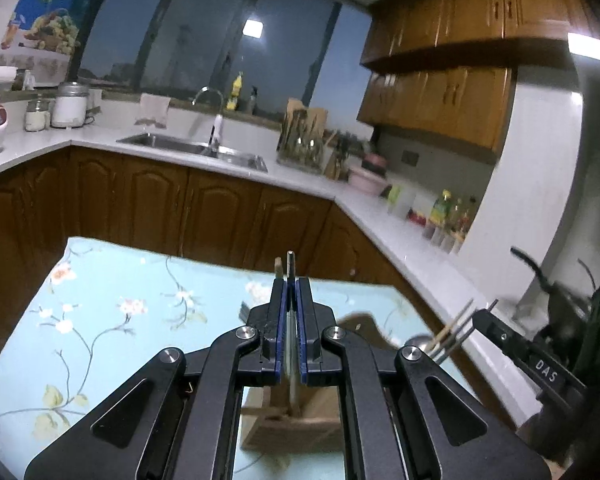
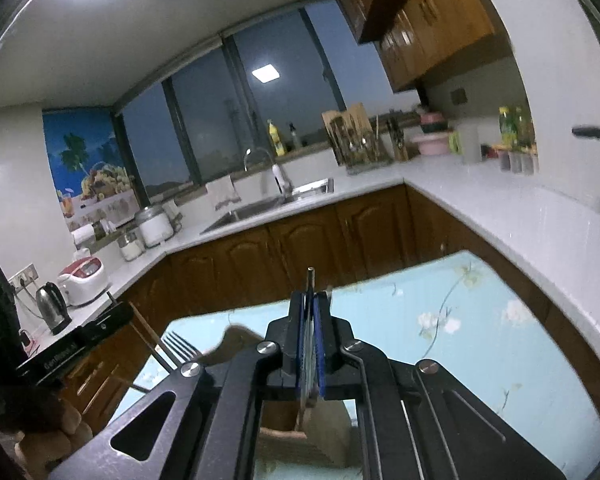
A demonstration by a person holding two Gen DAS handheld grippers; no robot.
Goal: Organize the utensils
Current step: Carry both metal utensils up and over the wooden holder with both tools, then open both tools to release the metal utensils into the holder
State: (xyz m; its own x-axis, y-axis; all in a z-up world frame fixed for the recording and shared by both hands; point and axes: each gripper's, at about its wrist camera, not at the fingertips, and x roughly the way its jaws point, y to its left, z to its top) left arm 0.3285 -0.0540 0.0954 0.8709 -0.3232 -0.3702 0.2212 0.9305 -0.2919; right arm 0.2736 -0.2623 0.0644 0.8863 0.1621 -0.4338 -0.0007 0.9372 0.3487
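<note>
My left gripper (image 1: 291, 285) is shut on a metal handle and a wooden stick whose ends (image 1: 288, 265) poke up past its tips. The right wrist view shows this left gripper (image 2: 114, 314) from the side, with a fork (image 2: 178, 346) and a chopstick (image 2: 144, 332) hanging below it. My right gripper (image 2: 310, 298) is shut on thin utensils, with one rod end (image 2: 310, 276) sticking out. Seen from the left wrist, the right gripper (image 1: 482, 317) carries chopsticks (image 1: 454, 326) and a spoon (image 1: 418, 341). A wooden holder (image 1: 300, 420) (image 2: 284, 436) sits under both grippers.
The table wears a light blue floral cloth (image 1: 112, 312) (image 2: 440, 340). Behind it run brown cabinets and a white L-shaped counter (image 1: 308, 184) with a sink (image 1: 192, 148), jars, a rice cooker (image 2: 82, 276), a kettle (image 2: 52, 306) and bottles.
</note>
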